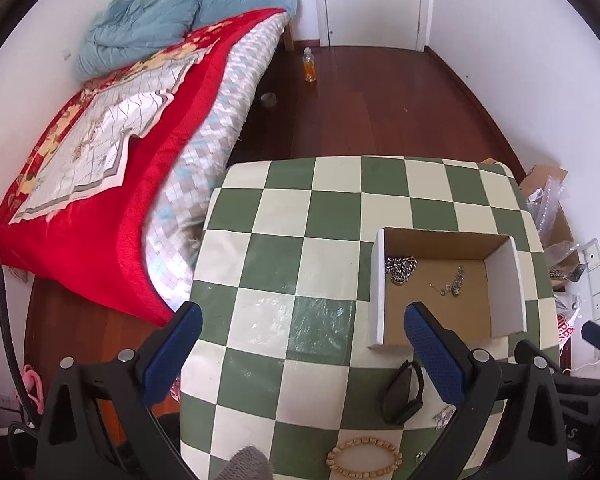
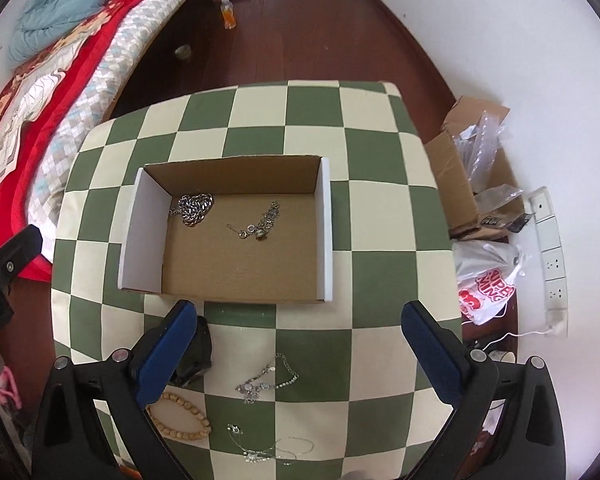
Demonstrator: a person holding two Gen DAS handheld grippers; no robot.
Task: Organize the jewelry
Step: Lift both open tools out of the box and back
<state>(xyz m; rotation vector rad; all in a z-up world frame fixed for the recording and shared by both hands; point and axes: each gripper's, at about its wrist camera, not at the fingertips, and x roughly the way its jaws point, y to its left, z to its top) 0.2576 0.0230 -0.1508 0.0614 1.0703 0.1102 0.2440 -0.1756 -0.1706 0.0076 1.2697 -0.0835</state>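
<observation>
- My left gripper (image 1: 300, 344) has its jaws wide apart with nothing between them, over bare checkered table (image 2: 376, 128) to the left of the cardboard box (image 2: 140, 236).
- That box sits mid-table and already holds a heavy silver chain (image 2: 194, 208) bunched in its far-left corner and a finer bracelet (image 2: 260, 226) nearer the middle.
- The black band (image 1: 404, 396) lies just in front of the box's near wall, partly hidden by a finger in each view; its loop seems to run away from me toward the box.
- The wooden bead bracelet (image 2: 184, 416) rests at the near-left; its oval is longest roughly side to side.
- The rhinestone necklace (image 2: 266, 380) lies between my right gripper's fingers, strung diagonally from near-left up to far-right.
- A thin chain (image 2: 268, 450) sprawls at the near edge, running mostly left to right.
- My right gripper (image 2: 300, 344) is also spread wide and empty; I judge the necklace its next pick, best pinched at the clustered middle, jaws set across the strand.
</observation>
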